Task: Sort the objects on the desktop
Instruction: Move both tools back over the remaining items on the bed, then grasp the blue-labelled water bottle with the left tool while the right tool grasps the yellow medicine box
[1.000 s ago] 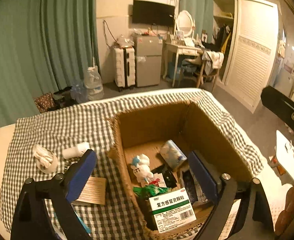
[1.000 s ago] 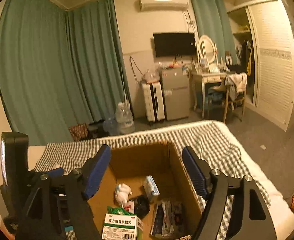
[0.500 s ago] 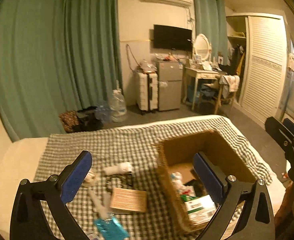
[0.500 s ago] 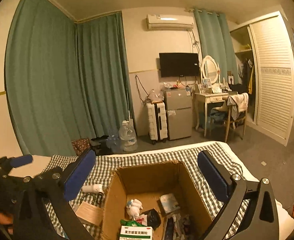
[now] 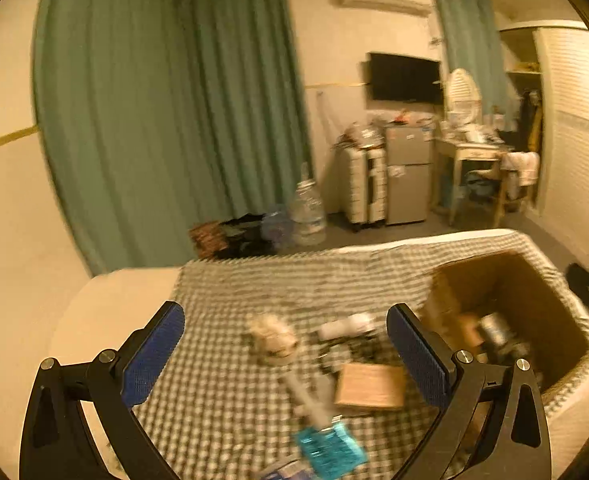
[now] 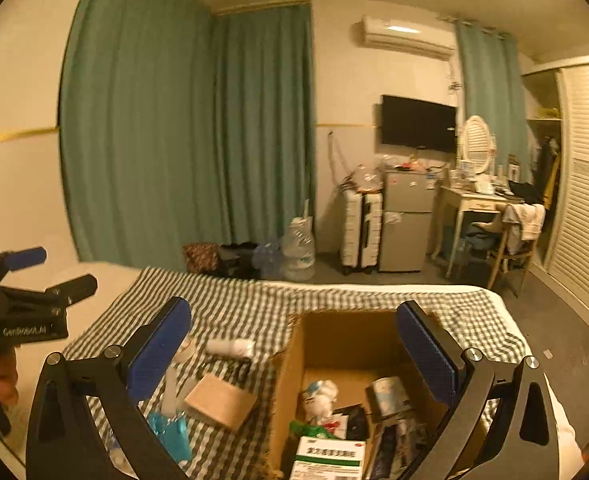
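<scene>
Holding both grippers wide apart with nothing in them: left gripper (image 5: 284, 354), right gripper (image 6: 292, 350). The little brown box (image 6: 220, 400) lies beside the cardboard box (image 6: 290, 364), mid-cloth. My fast, blurry swing could knock it away.

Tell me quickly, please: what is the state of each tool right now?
Left tool: open, holding nothing; its jaws have just been opening.
Right tool: open, holding nothing; its jaws have just been opening.
</scene>
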`<act>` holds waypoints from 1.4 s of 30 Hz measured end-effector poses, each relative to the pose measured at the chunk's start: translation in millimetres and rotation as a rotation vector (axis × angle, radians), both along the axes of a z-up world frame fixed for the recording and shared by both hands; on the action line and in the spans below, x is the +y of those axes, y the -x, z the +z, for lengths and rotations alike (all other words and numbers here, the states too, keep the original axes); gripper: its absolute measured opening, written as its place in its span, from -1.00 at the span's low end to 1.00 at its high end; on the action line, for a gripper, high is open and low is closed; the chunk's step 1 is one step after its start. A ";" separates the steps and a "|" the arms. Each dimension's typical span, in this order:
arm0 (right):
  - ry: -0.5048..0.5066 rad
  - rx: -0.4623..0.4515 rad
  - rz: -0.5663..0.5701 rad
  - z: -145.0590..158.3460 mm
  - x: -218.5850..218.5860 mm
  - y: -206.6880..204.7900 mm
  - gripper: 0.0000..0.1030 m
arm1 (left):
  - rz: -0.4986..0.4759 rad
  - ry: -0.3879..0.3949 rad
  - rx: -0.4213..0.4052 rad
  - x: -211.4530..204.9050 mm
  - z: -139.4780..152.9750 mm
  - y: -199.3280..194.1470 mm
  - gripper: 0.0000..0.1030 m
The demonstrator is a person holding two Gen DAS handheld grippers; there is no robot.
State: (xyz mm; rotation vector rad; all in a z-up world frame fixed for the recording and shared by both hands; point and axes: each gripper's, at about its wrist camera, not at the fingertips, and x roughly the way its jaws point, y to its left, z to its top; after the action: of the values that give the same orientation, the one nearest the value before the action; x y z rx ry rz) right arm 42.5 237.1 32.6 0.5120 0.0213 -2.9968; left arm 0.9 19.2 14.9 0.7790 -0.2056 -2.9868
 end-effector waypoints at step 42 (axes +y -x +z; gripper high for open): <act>-0.462 -0.629 0.405 -196.3 -158.2 143.7 0.99 | 0.319 -0.404 -0.863 -54.7 -263.2 13.6 0.43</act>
State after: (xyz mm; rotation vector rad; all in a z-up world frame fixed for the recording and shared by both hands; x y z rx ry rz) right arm -101.2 78.9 -163.7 1.2888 0.6813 -2.3103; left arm -12.7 -35.5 -248.2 1.8841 0.4667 -2.2301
